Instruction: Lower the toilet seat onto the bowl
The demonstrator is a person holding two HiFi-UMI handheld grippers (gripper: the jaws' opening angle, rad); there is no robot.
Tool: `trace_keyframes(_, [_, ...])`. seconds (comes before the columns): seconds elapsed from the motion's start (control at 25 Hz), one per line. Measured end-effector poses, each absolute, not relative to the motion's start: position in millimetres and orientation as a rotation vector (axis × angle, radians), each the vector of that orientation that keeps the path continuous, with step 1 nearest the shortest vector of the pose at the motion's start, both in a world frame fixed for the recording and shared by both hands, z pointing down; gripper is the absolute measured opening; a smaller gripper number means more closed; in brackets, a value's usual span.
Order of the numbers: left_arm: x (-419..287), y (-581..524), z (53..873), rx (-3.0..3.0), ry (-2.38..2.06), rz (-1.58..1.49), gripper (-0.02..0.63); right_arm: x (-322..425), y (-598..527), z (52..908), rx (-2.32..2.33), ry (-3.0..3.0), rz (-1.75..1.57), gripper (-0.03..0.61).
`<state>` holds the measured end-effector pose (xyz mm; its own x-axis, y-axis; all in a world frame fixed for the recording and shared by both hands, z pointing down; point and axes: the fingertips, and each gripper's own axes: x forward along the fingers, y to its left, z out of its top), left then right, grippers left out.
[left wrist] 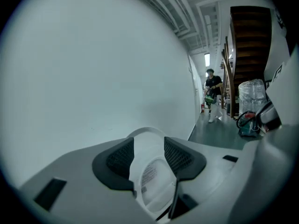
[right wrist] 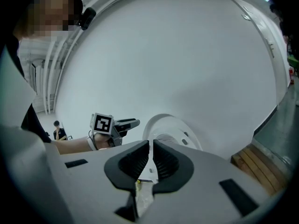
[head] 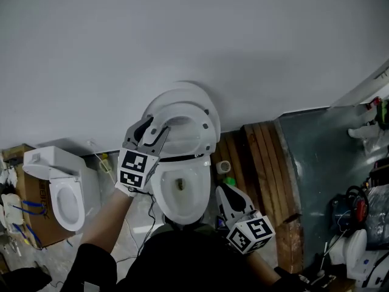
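Seat (head: pixel 203 123) up, left gripper (head: pixel 155 126) clamped on its rim

Wall (head: pixel 182 35): pale, bare, fills the upper half of the head view and backs the toilet.
Floor (head: pixel 316 157): grey-green, spreads at the right and runs off as a corridor in the left gripper view, with a person (left wrist: pixel 213 90) far down it, well apart from the work.
Pallet (head: pixel 267 163): wooden, lies just right of the toilet, one end at the wall.
Second toilet (head: pixel 67 193): white, stands at the left, well apart from the middle one, beside a cardboard box (head: pixel 30 212).
Bowl (head: pixel 193 193): white, sits in the middle below the wall, open on top, between the two grippers.
Lid (head: pixel 194 93): stands upright, back toward the wall.
Seat: stands raised just in front of the lid, clear of the bowl's rim, not yet down.
Left gripper: reaches up to the seat's left edge and pinches it; holds its jaws wide, pads (left wrist: pixel 121 157) against the white rim on both sides.
Right gripper (head: pixel 223 193): hangs low, just right of the bowl, points toward the wall; holds its jaws pressed together, with nothing between them.
Roll (head: pixel 224 166): small, lies between the bowl and the pallet.
Green thing (head: pixel 229 180): smaller, lies just beside the roll, too small to tell what
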<state>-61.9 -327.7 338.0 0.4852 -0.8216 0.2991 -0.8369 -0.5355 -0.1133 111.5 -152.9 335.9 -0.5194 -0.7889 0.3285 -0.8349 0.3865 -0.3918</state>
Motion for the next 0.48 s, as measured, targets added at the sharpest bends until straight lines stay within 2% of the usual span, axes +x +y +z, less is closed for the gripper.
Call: trace_keyframes(0.48, [-39, -416, 418, 2.616, -1.405, 0.823, 0.209, 152, -167, 358, 1.549, -2.466, 0.895, 0.051])
